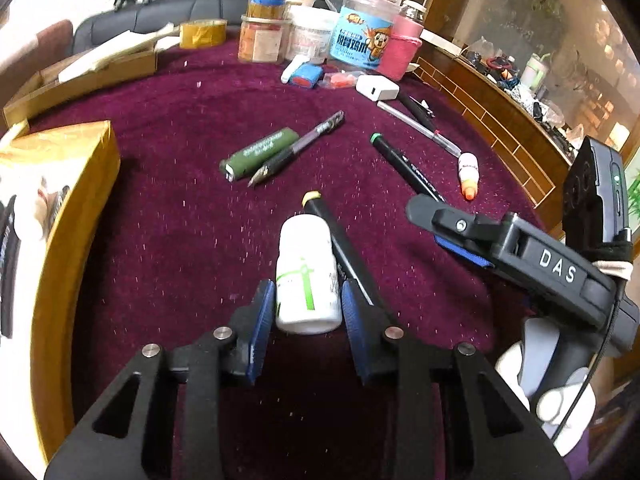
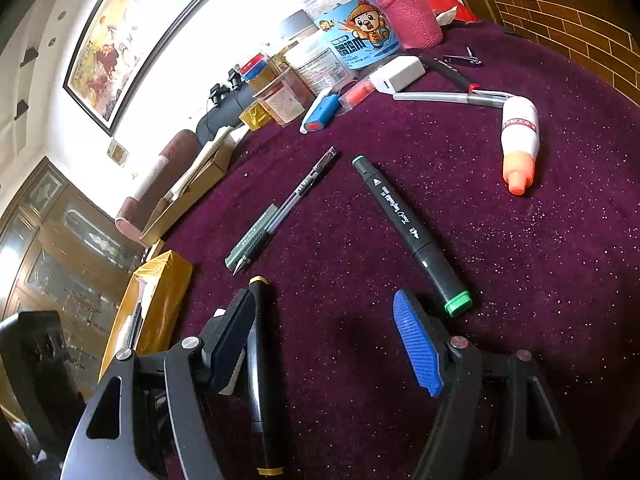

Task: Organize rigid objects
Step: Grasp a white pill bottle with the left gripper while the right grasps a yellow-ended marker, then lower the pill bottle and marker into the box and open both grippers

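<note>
My left gripper [image 1: 308, 300] is shut on a white bottle [image 1: 307, 276] with a green mark, lying on the purple cloth [image 1: 168, 216]. A black marker with yellow ends [image 1: 332, 224] lies right beside the bottle. My right gripper [image 2: 324, 332] is open and empty; it also shows in the left wrist view [image 1: 432, 216]. The yellow-ended marker [image 2: 262, 364] lies by its left finger. A green-capped black marker [image 2: 404, 220] lies just ahead of its right finger. A green tube [image 1: 260, 152], a gel pen [image 1: 300, 146] and a small orange-tipped bottle [image 2: 520, 140] lie further out.
A yellow box [image 1: 64, 216] stands at the left. Cardboard boxes [image 1: 80, 76] lie at the back left. Jars, a pink-sleeved bottle [image 1: 402, 46], a white charger [image 1: 378, 87], a silver pen [image 1: 418, 128] and small items crowd the back. The table edge drops off at the right.
</note>
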